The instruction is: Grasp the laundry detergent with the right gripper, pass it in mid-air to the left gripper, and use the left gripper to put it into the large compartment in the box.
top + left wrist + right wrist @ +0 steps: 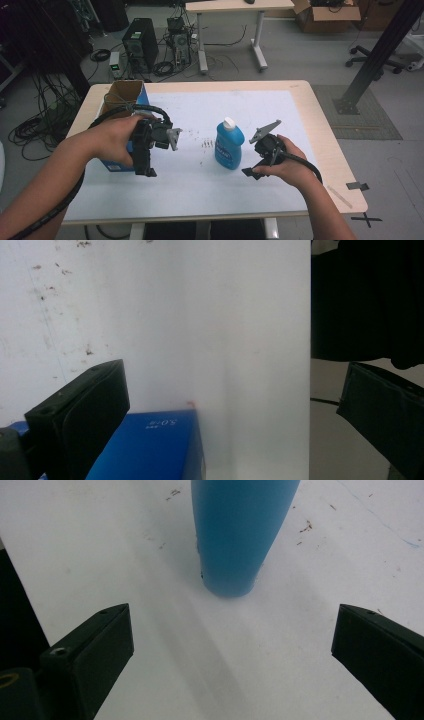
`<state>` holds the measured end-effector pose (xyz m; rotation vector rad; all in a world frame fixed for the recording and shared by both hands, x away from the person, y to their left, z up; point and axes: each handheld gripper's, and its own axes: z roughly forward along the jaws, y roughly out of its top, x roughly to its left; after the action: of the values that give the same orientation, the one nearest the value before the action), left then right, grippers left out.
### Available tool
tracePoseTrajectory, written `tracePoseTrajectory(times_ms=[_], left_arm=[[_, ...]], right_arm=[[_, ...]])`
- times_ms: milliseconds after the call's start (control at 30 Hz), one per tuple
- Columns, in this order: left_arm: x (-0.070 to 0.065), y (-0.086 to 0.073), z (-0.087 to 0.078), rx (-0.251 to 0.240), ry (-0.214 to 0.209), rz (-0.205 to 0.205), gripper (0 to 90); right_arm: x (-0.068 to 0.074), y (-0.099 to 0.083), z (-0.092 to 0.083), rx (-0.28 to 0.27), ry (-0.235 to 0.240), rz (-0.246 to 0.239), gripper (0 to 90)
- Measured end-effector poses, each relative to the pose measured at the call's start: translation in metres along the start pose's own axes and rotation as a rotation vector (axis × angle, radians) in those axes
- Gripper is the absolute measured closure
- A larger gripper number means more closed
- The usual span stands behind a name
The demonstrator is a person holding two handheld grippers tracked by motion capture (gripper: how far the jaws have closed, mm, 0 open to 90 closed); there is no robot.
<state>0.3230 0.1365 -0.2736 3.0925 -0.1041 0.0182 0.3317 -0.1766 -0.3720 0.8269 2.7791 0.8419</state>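
Blue: 1 bottle (229, 145) | 1 box (121, 100), prob. cardboard | 2 claws apart

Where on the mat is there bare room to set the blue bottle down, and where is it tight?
Free: the white mat behind the blue bottle up to its far edge, and the wide strip along the near edge below both grippers. Crowded: the left side, where the open cardboard box stands by the left gripper, and the gap between the bottle and the right gripper.
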Motion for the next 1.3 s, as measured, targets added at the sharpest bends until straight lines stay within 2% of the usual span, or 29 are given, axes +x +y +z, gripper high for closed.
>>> tracePoseTrajectory(times_ms=[500,700,800,1067,1100,1300], left_arm=[[-0.001,0.001,0.004,0.011,-0.01,0.007,0.2],[-0.002,0.001,0.004,0.009,-0.011,0.006,0.2],[-0.003,0.0,0.003,0.004,-0.006,0.003,0.2],[-0.004,-0.003,-0.001,-0.006,0.003,0.007,0.2],[-0.004,-0.003,-0.001,-0.012,-0.001,0.005,0.2],[-0.005,-0.004,0.0,-0.023,-0.003,0.013,0.2]], right_arm=[[-0.004,-0.01,0.014,-0.098,-0.014,0.075,2.6],[-0.004,-0.009,0.02,-0.129,-0.026,0.078,2.2],[-0.004,-0.007,0.024,-0.168,-0.027,0.078,2.4],[-0.002,-0.003,0.029,-0.221,-0.027,0.078,1.8],[-0.001,-0.002,0.03,-0.248,-0.037,0.07,1.4],[0.002,-0.001,0.035,-0.311,-0.042,0.059,1.2]])
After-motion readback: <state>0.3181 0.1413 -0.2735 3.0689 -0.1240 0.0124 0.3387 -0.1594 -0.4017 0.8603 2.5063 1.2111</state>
